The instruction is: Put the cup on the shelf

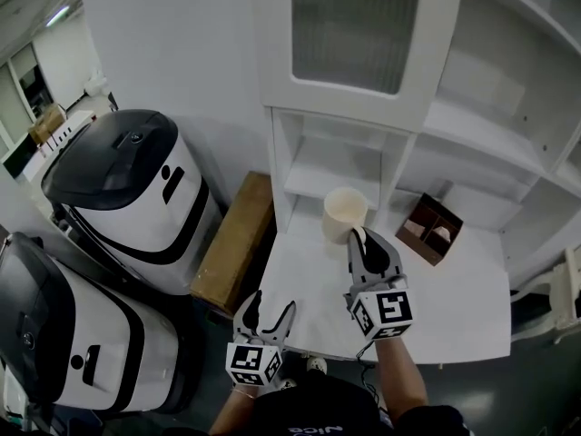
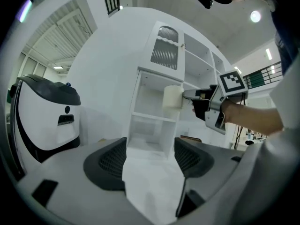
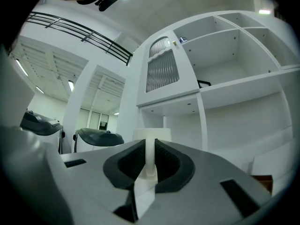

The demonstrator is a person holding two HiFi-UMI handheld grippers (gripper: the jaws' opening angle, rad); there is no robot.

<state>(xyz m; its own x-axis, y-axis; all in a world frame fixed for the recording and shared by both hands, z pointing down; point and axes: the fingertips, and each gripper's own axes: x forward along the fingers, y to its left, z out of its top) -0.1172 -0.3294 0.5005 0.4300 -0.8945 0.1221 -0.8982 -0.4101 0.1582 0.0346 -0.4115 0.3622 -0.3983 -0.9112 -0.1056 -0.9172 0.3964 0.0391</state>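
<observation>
White desk (image 1: 454,312) set into a tall white shelf unit (image 1: 280,153) with open compartments and a ribbed-glass cabinet door (image 1: 354,25) up top. Small brown wooden box with dividers (image 1: 432,228) sits on the desk toward the back, right of centre. Brown wooden bench (image 1: 234,243) stands on the floor just left of the desk. Two big white-and-black rounded machines (image 1: 127,189) stand further left.

Right gripper (image 1: 361,237): jaws narrow, clamped on the wall of the cream round cup (image 1: 345,214), one pad inside the rim and one outside (right gripper view shows the wall pinched between them). Cup is upright, off the desk, held in the air in front of the narrow lower compartments of the shelf unit, not resting on any shelf board. Box is to its right, apart.

Left gripper (image 1: 272,309): jaws wide, nothing between them, low at the desk's front edge, well apart from the cup, pointing toward the shelf unit
</observation>
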